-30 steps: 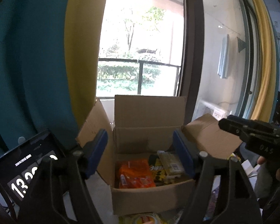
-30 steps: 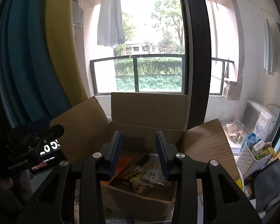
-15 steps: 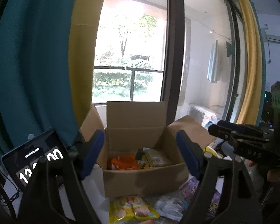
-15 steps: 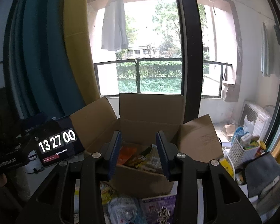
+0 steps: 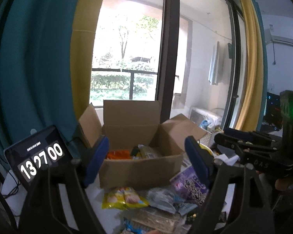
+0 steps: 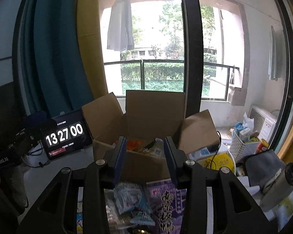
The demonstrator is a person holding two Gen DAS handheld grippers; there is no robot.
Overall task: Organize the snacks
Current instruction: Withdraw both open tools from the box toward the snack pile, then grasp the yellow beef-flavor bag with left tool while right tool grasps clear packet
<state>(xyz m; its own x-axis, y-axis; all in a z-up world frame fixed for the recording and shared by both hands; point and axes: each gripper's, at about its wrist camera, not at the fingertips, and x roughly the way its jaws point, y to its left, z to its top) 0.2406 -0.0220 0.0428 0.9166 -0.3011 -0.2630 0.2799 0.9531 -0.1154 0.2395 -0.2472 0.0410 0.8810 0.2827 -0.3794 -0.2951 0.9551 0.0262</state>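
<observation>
While both claws hang above the tabletop holding nothing, the cardboard box [image 5: 140, 167] stands ahead of them with all four flaps open, and an orange packet [image 5: 118, 154] and other wrapped snacks lie inside it. Nearer than the box, beneath the left gripper [image 5: 146, 160], a yellow snack bag [image 5: 123, 198] lies beside a grey pouch [image 5: 162, 198] and a purple packet [image 5: 189, 184]. The left gripper's blue pads are spread wide. The right gripper [image 6: 144, 159] is released too, its pads set closer together, over the grey pouch and purple packet. Left of both claws stands a tablet clock [image 6: 65, 134] reading 13 27 00; right of the right claw sits a white basket [image 6: 242, 148].
</observation>
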